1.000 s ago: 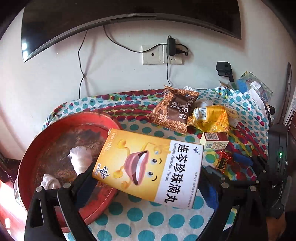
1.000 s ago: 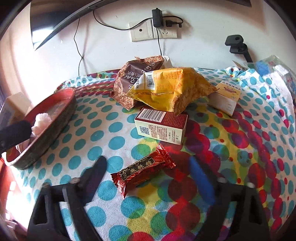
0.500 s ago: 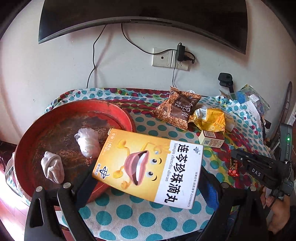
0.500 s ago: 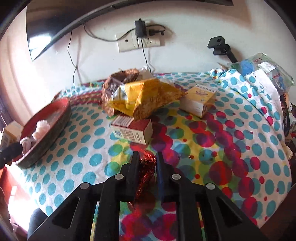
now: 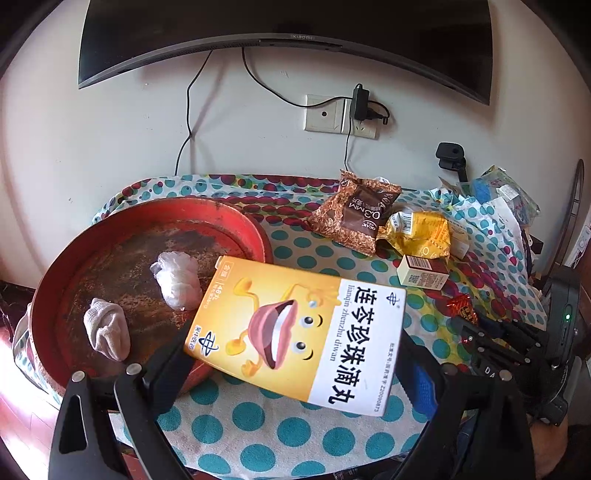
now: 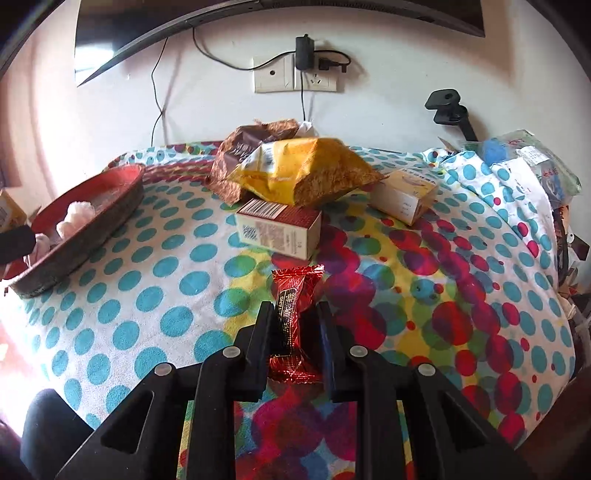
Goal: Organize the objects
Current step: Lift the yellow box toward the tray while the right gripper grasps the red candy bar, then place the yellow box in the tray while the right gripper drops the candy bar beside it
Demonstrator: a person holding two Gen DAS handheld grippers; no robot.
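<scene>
My left gripper (image 5: 295,354) is shut on a large yellow-and-white medicine box (image 5: 295,328), held above the table next to the red round tray (image 5: 74,280). In the tray lie a white sock (image 5: 107,332) and a crumpled plastic bag (image 5: 177,277). My right gripper (image 6: 293,317) is shut on a red foil snack wrapper (image 6: 295,295), lifted just over the dotted tablecloth (image 6: 147,288). From the left wrist view the right gripper (image 5: 476,328) shows at the right with the wrapper (image 5: 461,308) in its tips.
A brown-and-white small box (image 6: 277,229), a yellow snack bag (image 6: 306,170), a brown snack bag (image 6: 243,147) and a yellow carton (image 6: 404,192) lie behind the wrapper. Packets (image 6: 532,162) pile up at the far right. A wall socket (image 6: 295,75) and TV (image 5: 284,22) are behind.
My right gripper closed on the red wrapper and raised it off the cloth. The left gripper drew back with the box, so more of the tray shows.
</scene>
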